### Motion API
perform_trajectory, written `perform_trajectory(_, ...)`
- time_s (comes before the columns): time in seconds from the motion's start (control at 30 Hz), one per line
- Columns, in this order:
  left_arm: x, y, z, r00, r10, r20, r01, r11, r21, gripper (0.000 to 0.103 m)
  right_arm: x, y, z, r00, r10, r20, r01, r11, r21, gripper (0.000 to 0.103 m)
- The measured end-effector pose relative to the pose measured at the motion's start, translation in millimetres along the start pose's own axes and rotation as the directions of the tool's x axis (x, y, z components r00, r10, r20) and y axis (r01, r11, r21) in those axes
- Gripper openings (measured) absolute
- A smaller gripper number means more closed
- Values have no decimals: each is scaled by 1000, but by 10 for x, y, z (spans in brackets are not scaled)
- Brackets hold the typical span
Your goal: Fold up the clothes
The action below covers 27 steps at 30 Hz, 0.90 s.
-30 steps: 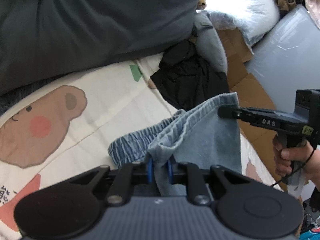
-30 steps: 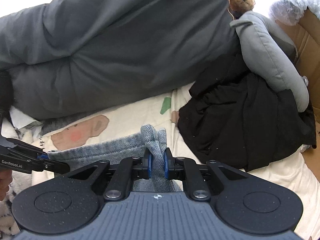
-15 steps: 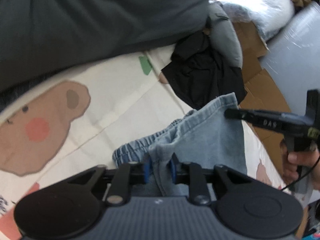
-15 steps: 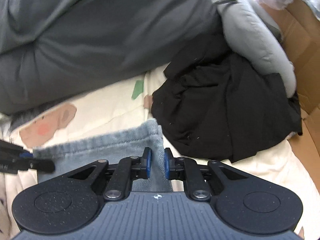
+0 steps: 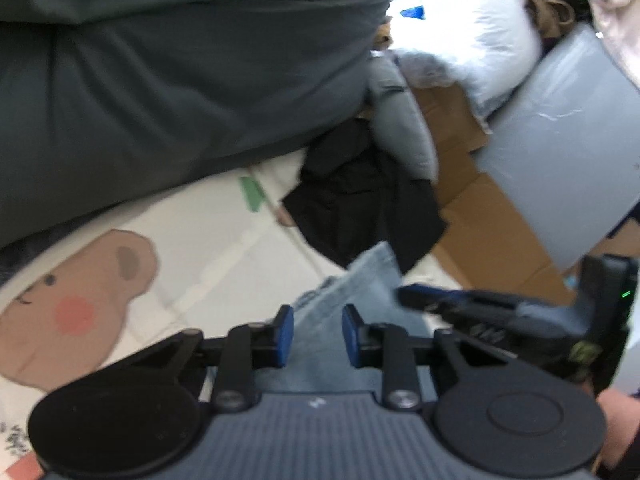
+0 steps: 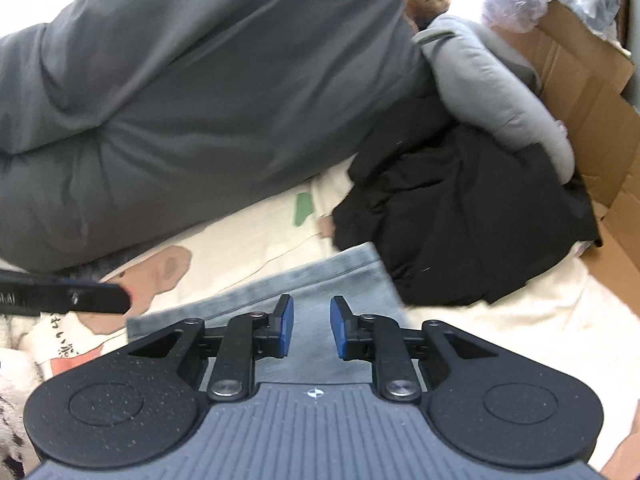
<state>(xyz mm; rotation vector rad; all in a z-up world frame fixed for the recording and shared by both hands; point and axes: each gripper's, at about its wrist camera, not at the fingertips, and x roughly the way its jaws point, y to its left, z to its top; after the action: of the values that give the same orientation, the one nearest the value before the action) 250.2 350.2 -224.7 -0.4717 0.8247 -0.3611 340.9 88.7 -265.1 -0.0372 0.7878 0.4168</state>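
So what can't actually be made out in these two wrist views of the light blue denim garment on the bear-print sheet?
- Light blue denim garment, left wrist view: its near part is hidden behind the left gripper; motion blur leaves the fold unreadable.
- Same garment, right wrist view: the right gripper body covers its near edge.
- Black garment: a crumpled heap whose type cannot be told.
- Bear-print sheet: the print is cut off at the frame edge.

Both tools released the denim shorts
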Motion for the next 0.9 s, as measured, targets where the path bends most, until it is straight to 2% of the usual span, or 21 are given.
perform_trajectory(0.2, 222, 64, -92, 999, -29, -43, 29, 1000, -11, 22, 193, 188, -123, 1000, 9, 17, -10, 998, 62, 26)
perform_trajectory(0.3, 341, 115, -145, 997, -13, -75, 12, 1000, -8, 18, 308, 266, -154, 999, 10, 33, -14, 994, 108, 26)
perform_trajectory(0.4, 440, 193, -226, 994, 8, -113, -7, 1000, 7, 15, 472, 302, -217, 1000, -11, 16, 8, 987, 159, 26)
perform_trajectory(0.47, 495, 265, -247, 991, 25, -134, -24, 1000, 14, 4, 577, 307, -221, 1000, -25, -1, 25, 980, 200, 28)
perform_trajectory(0.53, 540, 327, -225, 988, 32, -153, -28, 999, 33, 3, 665, 319, -225, 999, -38, -15, 40, 972, 232, 29)
perform_trajectory(0.67, 649, 420, -154, 979, 23, -202, -13, 999, 51, 3, 763, 409, -258, 998, -56, -30, 61, 978, 199, 29)
perform_trajectory(0.8, 722, 410, -161, 979, 50, -198, -32, 995, 91, 3, 821, 379, -266, 999, -33, -40, 40, 978, 207, 29)
perform_trajectory(0.9, 742, 448, -176, 980, 55, -189, -45, 997, 58, 3, 864, 380, -270, 999, -19, -42, 27, 982, 186, 29)
